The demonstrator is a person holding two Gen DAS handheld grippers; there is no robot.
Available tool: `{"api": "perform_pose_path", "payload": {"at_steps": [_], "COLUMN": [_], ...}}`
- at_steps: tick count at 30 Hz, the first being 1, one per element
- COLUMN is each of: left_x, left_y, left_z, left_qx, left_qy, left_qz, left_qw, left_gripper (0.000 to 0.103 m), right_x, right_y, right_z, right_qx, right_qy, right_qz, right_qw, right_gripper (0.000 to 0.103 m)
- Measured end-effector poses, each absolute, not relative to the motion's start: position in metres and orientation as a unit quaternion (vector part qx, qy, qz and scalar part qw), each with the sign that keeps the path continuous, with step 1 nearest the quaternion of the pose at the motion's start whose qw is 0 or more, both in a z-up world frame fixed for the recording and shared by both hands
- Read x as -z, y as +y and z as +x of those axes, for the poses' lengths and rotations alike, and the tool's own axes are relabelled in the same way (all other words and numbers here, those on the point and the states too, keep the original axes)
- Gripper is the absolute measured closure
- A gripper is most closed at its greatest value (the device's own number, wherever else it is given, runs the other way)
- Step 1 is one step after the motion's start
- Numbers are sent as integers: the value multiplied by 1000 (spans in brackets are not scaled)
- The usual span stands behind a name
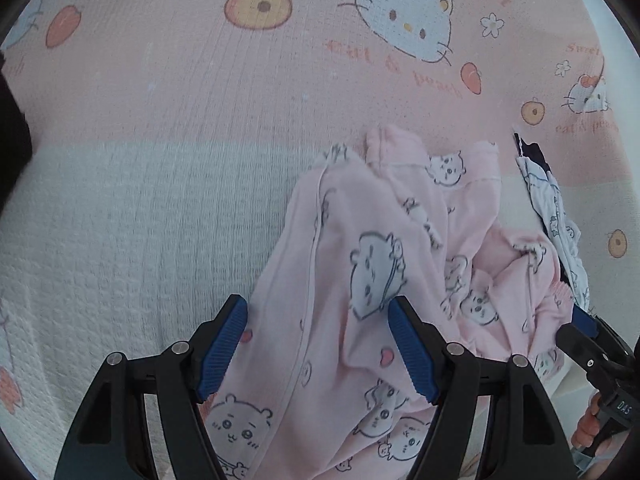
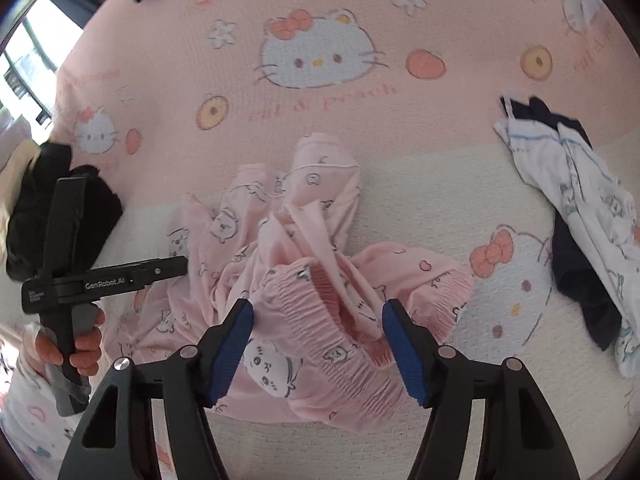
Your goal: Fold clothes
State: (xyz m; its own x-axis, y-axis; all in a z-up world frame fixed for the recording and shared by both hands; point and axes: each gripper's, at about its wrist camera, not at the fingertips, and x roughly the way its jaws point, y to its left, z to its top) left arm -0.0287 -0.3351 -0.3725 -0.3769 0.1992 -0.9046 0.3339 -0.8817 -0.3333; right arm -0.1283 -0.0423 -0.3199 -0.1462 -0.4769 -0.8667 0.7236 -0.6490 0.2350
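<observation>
My left gripper points steeply downward, its blue-padded jaws standing wide apart with nothing clamped. My right gripper also tilts steeply down, jaws spread and pressing on nothing. In the right wrist view, my left hand wraps the left gripper's black handle.

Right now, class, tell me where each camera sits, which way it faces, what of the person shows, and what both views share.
Left wrist: on the left gripper, looking steeply down at the pink pyjama leg; the other hand shows.
Right wrist: on the right gripper, looking down at the elastic waistband; the left hand shows.
Shared: pink pyjamas, cartoon-cat blanket, white-and-navy garment.
</observation>
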Motion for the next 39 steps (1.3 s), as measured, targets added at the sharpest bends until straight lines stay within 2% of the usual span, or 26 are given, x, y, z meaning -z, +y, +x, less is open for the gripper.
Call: {"api": "perform_pose_path", "payload": {"at_steps": [4, 6, 12, 16, 18, 20, 24, 30, 31, 34, 39], "left_x": [372, 372, 373, 374, 373, 370, 366, 359, 360, 364, 358], "left_y": [-331, -329, -320, -306, -299, -293, -284, -294, -297, -309, -327], "left_z": [-24, -23, -19, -21, -20, -18, -24, -16, -13, -1, 13], "left_qx": [805, 810, 823, 833, 839, 845, 849, 845, 843, 833, 844], "left_qy": [222, 217, 203, 167, 145, 135, 121, 103, 91, 54, 132], "left_qz": [548, 542, 527, 522, 518, 510, 498, 494, 495, 507, 492], "left_qw": [47, 55, 64, 81, 87, 89, 130, 177, 188, 214, 165], "left_gripper": [32, 32, 33, 56, 65, 78, 86, 92, 96, 97, 97], "right_x": [328, 329, 327, 326, 327, 328, 328, 315, 314, 314, 306], "right_y": [-43, -43, -50, -59, -66, -73, -80, -59, -52, -38, -22], "right_z": [-122, -119, -117, -111, -105, -97, -83, -103, -107, -118, -128], "right_qx": [746, 751, 752, 754, 757, 766, 785, 815, 819, 827, 825], "right_qy": [142, 145, 150, 161, 183, 219, 276, 226, 219, 219, 176], "right_qz": [515, 510, 499, 489, 476, 457, 416, 431, 434, 441, 460], "right_qw": [397, 394, 404, 408, 409, 397, 366, 313, 304, 271, 278], "right_gripper": [47, 56, 56, 57, 75, 83, 85, 86, 86, 86, 86]}}
